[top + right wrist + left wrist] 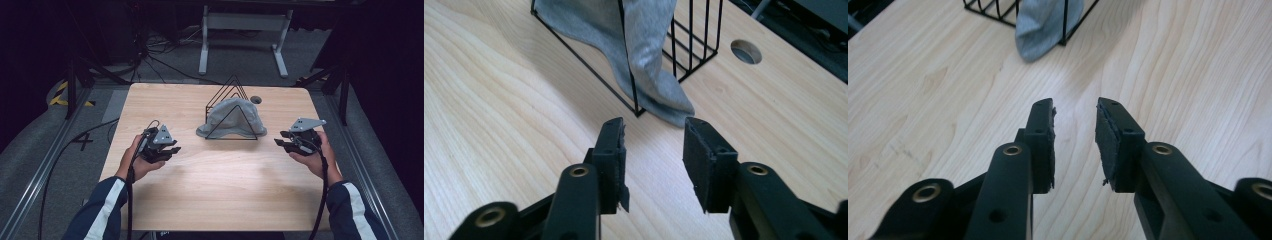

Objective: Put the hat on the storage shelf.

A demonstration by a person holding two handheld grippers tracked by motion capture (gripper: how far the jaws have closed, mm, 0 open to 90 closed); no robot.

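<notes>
A grey bucket hat (231, 116) sat inside the black wire rack (231, 95), brim spilling past its base. Left gripper (165, 150) and right gripper (290, 142) hovered either side of the rack, jaws parted, empty. The hat looked soft and light; the protruding brim seemed the easiest hold.

Grey hat (644, 55) and wire rack (694, 45) cut off by top edge.

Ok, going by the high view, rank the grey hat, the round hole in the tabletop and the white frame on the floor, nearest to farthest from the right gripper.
1. Grey hat: in the wire rack at the table's middle, to the left of the right gripper.
2. Round hole: behind the hat, near the far edge.
3. White frame: on the floor beyond the table.
</notes>
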